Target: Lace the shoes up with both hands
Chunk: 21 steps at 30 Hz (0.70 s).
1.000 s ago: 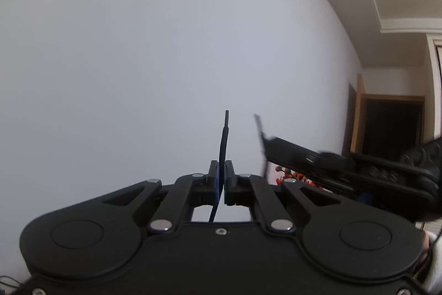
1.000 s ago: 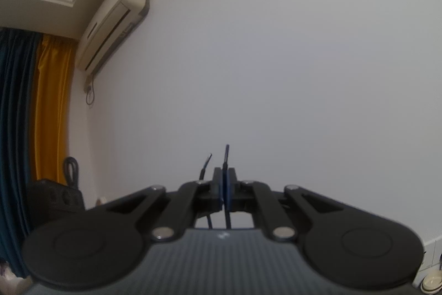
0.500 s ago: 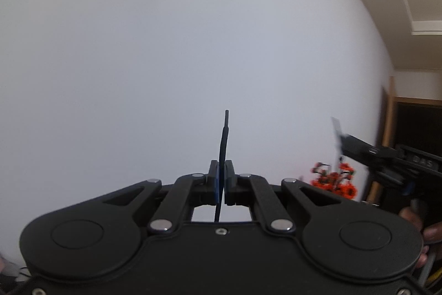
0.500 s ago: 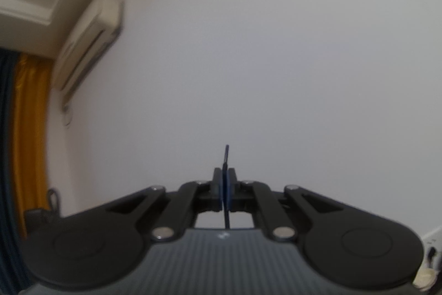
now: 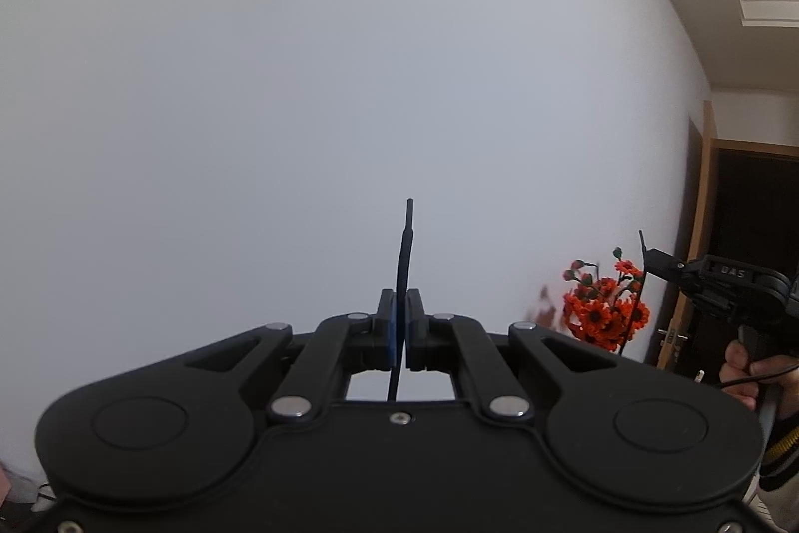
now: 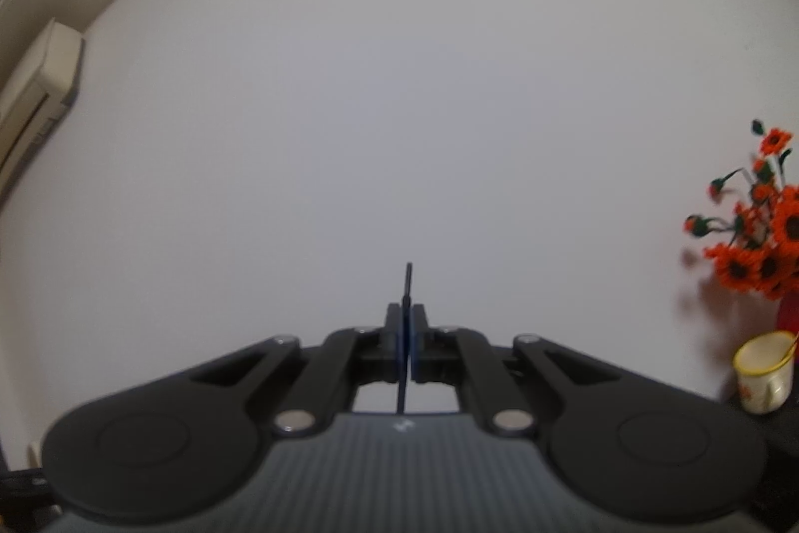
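both tongs pinched on lace ends, held up before a bare white wall

the left tongs [image 5: 400,308] are clamped tight on a dark shoelace end [image 5: 405,243] that stands upright above the pads, its tail hanging below them. the right tongs [image 6: 405,323] grip a second lace tip [image 6: 408,283] the same way, jaws fully closed on it. in the left view the right tongs [image 5: 649,256] show at the far right, held in a hand [image 5: 749,368], in front of orange flowers [image 5: 606,313]. a cup [image 6: 764,378] sits below the flowers [image 6: 764,243] in the right view. no shoe is in view.
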Each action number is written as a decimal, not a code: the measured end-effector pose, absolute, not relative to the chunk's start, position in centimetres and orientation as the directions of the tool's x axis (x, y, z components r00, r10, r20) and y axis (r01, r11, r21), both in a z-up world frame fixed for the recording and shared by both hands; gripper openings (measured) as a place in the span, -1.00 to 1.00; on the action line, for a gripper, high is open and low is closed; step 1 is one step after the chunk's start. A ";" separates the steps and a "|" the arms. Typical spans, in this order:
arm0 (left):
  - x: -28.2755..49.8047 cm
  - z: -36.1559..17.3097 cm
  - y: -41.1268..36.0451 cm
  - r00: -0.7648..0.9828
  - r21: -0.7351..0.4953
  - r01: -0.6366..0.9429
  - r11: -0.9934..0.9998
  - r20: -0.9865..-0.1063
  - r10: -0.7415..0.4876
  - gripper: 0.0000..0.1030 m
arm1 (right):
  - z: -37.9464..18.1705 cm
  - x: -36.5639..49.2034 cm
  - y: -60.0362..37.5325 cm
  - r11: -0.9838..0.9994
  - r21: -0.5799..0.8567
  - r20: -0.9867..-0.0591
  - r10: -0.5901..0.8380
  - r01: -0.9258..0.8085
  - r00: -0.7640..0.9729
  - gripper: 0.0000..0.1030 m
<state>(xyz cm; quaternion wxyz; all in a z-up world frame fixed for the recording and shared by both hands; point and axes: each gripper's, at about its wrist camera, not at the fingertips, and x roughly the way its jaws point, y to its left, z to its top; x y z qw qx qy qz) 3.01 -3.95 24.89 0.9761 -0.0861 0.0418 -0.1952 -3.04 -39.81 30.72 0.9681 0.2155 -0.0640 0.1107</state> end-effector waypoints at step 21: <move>-1.0 24.3 -5.7 0.905 -0.230 0.379 0.896 -0.109 -0.411 -0.95 | 33.3 -0.1 -46.5 0.924 0.356 0.187 0.079 -0.143 0.979 -0.95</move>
